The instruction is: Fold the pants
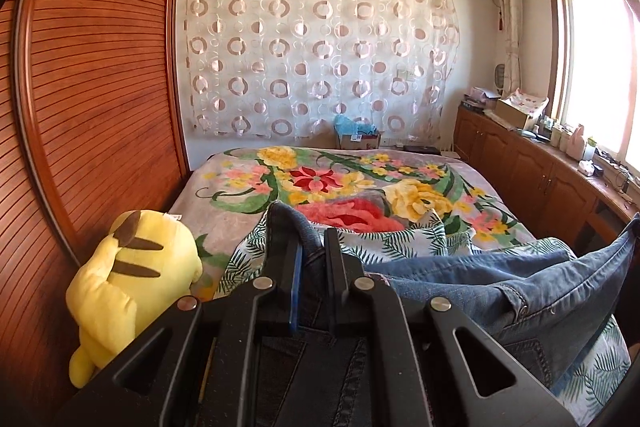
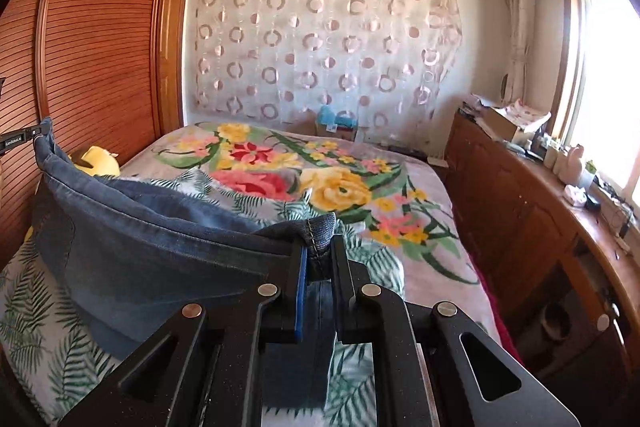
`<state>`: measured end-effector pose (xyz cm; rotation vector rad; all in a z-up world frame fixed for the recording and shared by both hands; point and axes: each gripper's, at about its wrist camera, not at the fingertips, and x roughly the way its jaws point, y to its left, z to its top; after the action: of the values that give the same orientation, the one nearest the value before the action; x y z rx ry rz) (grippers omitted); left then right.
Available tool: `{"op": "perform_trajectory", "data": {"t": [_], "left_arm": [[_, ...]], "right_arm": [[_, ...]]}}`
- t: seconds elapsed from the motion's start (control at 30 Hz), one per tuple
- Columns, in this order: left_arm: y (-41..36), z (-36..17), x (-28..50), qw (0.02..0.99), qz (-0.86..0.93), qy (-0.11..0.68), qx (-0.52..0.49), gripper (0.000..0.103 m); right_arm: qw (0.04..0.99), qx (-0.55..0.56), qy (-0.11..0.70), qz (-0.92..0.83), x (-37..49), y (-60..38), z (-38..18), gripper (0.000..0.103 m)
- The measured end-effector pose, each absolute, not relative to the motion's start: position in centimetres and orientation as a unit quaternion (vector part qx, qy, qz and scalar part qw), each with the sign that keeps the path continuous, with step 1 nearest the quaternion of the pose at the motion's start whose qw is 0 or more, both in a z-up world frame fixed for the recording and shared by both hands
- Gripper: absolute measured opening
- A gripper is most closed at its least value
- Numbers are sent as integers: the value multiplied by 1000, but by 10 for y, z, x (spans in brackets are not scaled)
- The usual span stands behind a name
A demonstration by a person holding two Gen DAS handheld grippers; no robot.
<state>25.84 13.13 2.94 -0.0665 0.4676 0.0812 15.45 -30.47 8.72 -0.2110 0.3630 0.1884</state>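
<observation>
Two grippers, left gripper point(image 1: 312, 239) and right gripper point(image 2: 318, 247), each pinched an edge of the jeans point(image 2: 160, 227) above the bed's point(image 2: 420, 179) near edge, mid-fold; next, probably laying them flat.

Open floral blanket point(image 1: 248, 199) ahead gives grippers free passage twd curtain. Yellow plush toy point(image 1: 132, 283) & slatted wardrobe point(image 1: 92, 99) block left side; wooden cabinets point(image 2: 516, 203) wall off right. Jeans point(image 2: 132, 227) stretched across front.
</observation>
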Motion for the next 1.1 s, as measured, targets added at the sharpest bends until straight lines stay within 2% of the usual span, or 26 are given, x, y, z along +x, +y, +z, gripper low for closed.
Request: {"op": "perform_trajectory", "data": {"t": [0.47,0.83,0.9,0.93,0.97,1.03,1.1], "left_arm": [[139,3,329,966,45,252,-42,11],[135,-15,334,959,41,280,-33,11],[134,-14,329,958,34,284,-34,17],[133,-13,324,959,29,281,-31,24],[132,-12,318,960,28,276,-24,35],[128,-9,304,964,20,264,-17,50],[125,-7,293,965,10,263,-15,57]], "right_arm": [[973,-105,185,90,232,-292,69,10],[960,-116,243,77,270,-284,49,10],[960,-114,245,73,277,-281,58,10],[960,-111,245,73,278,-282,63,10],[961,-106,243,75,278,-282,67,11],[962,-101,244,71,273,-285,73,26],[962,-94,247,71,265,-288,77,28]]}}
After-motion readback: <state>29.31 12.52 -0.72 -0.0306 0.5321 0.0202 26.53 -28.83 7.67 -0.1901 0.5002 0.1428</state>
